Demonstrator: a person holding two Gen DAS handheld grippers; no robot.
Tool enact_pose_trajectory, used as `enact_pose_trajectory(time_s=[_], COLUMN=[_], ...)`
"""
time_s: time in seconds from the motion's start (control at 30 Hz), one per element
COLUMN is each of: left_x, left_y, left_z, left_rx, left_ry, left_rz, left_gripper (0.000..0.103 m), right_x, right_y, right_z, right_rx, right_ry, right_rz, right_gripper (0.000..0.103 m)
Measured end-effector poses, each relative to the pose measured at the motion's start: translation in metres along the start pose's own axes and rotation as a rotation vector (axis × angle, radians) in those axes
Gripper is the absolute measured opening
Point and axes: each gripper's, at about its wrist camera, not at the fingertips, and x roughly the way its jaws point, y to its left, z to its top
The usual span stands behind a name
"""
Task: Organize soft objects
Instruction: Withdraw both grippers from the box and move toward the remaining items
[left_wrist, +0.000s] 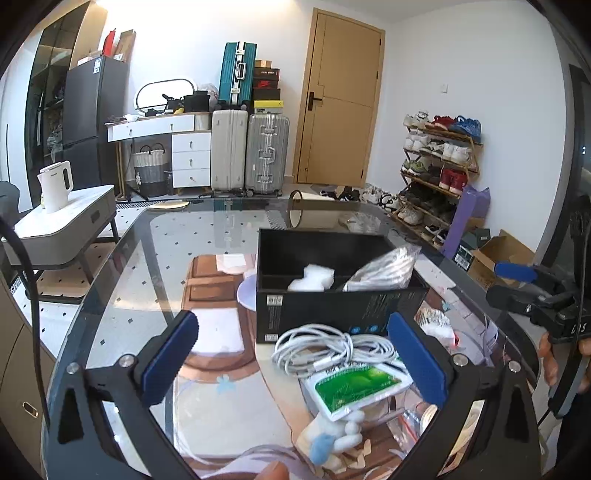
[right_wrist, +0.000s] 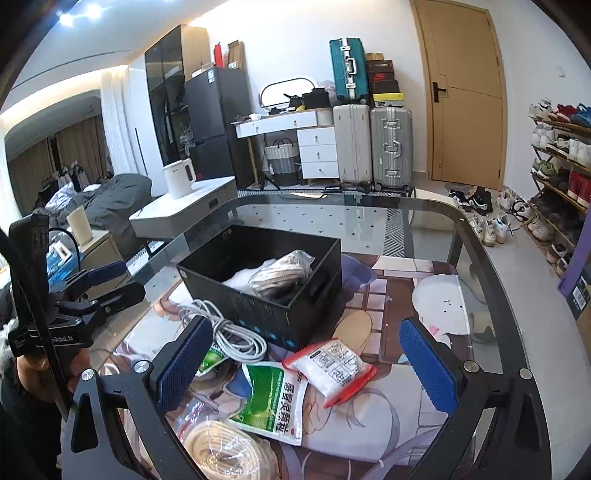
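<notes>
Both grippers hang over the glass table (left_wrist: 155, 258) with nothing held. The left gripper (left_wrist: 291, 354) has its jaws spread wide; between them lies the coiled white cable (left_wrist: 325, 350), its far loops resting against the near wall of the black box (left_wrist: 332, 314), and just nearer the camera a green-and-white sachet (left_wrist: 356, 387) sits on a clear bag whose contents are hard to make out. Below that, a small white plush with a blue patch (left_wrist: 332, 439) is partly cut off by the frame edge. Beyond the jaws, the box shows a white foam piece (left_wrist: 312, 278) in its left compartment and a bagged grey bundle (left_wrist: 384, 269) in the right; the lower parts of both are hidden by the box wall. The right gripper (right_wrist: 306, 365) is likewise wide open and empty. Between its jaws lie a green medicine packet (right_wrist: 273, 398) and a red-edged white pouch (right_wrist: 332, 369), the pouch overlapping the packet's upper corner. The left pad hides part of a second green sachet and the cable's near loops. A cream rope coil (right_wrist: 225, 450) sits below the jaws, cropped at the bottom.
</notes>
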Motion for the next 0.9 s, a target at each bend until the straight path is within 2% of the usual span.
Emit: enact_pose_trajectory(time_s=[0.13,0.3,0.47,0.6,0.9], left_x=[0.001,0.0,-0.001,0.0,-0.001], left_y=[-0.004,-0.004,-0.007,-0.007,-0.014], left_z=[-0.01,-0.022,-0.032,-0.035,-0.04], left_rx=[0.019,0.005,0.014,-0.003,0.045], left_ry=[0.019,0.037,0.042,0.055,0.045], left_rz=[0.025,0.018,0.039,0.023,0.02], left_gripper=[0.103,0.103,0.103,0.103,0.103], right_x=[-0.003,-0.002,0.004,0.009,0.015], right_y=[-0.001,-0.002,0.004,0.011,0.017], right_z=[-0.001,-0.004,-0.01,-0.015,-0.027], right_rx=[-0.006,-0.002,-0.044,-0.093,-0.165], right_ry=[-0.003,0.008,0.044,0.074,0.116], right_rz=[0.021,0.025,0.044,0.035,0.049], right_gripper=[0.102,0.102,0.103,0.103,0.103])
